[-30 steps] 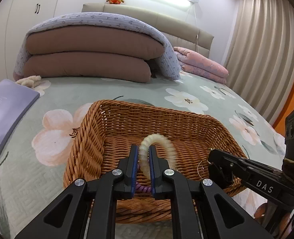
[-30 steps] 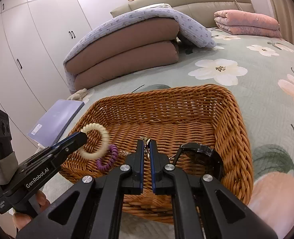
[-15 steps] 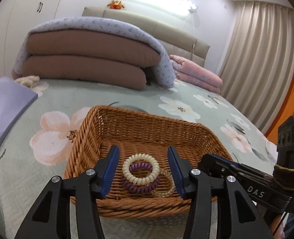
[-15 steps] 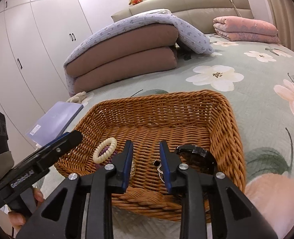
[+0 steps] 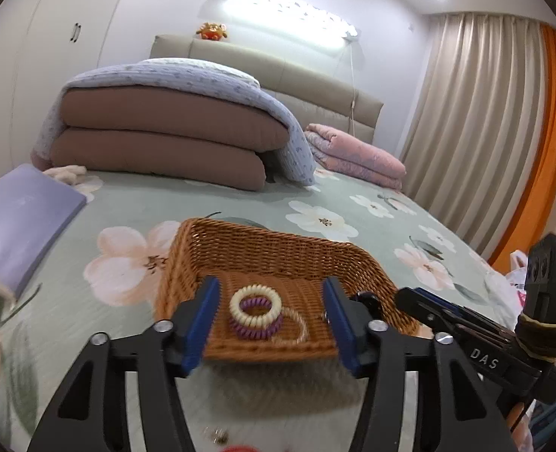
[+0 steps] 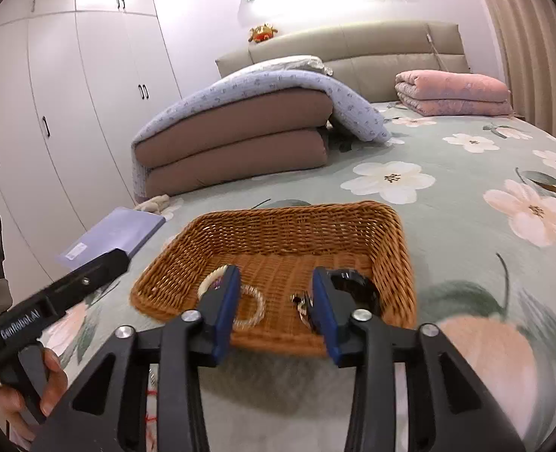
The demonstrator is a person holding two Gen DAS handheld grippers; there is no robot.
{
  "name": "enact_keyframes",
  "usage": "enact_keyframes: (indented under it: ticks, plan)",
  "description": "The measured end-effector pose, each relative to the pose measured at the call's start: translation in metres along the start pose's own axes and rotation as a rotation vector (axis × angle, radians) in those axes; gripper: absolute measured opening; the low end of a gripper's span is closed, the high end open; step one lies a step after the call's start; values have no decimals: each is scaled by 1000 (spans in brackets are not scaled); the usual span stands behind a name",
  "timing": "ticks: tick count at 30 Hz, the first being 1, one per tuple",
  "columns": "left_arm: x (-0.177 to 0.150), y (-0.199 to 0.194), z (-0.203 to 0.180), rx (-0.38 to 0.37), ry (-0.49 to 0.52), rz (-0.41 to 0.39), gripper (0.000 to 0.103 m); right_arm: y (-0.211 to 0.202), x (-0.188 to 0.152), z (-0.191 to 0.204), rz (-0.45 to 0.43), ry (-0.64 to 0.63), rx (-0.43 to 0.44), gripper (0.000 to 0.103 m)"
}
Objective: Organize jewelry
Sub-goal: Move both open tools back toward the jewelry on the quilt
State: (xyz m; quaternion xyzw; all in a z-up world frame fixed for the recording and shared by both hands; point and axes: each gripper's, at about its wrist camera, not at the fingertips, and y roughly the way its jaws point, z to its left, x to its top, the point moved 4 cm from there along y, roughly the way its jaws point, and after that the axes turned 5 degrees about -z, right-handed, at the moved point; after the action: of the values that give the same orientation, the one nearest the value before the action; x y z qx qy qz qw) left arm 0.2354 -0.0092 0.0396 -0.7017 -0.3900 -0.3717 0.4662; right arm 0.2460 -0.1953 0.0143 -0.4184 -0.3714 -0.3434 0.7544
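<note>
Both the left gripper (image 5: pixel 270 324) and right gripper (image 6: pixel 274 307) are hovering with jaws apart, gripping nothing; a cream spiral hair tie (image 5: pixel 255 305) is lying in the brown woven wicker basket (image 5: pixel 278 248) at 12 o'clock.

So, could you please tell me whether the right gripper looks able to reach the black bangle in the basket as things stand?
Probably yes: the right gripper is open, and the black bangle lies uncovered just beyond its right finger, by the wicker basket wall.

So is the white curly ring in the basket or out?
In. The white ring lies on the basket floor atop a purple one, and the left tool is open, holding nothing.
</note>
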Motion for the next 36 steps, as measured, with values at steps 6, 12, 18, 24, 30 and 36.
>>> enact_keyframes:
  ticks: [6, 12, 18, 24, 30, 36]
  plan:
    - [-15, -45, 18, 67, 75, 12, 64, -33, -33, 5, 8, -33, -32, 43]
    - [-48, -71, 41, 37, 22, 94, 64, -60, -70, 16, 65, -36, -12, 43]
    - [-84, -74, 35, -34, 40, 181, 64, -85, -105, 29, 92, -61, 4, 43]
    - [-101, -77, 17, -77, 90, 209, 64, -102, -129, 36, 132, -15, 64, 43]
    - [-112, -68, 16, -61, 133, 237, 64, -109, -153, 56, 190, -39, 96, 43]
    - [-118, -58, 18, -73, 133, 270, 64, -95, -156, 49, 242, -10, 29, 43]
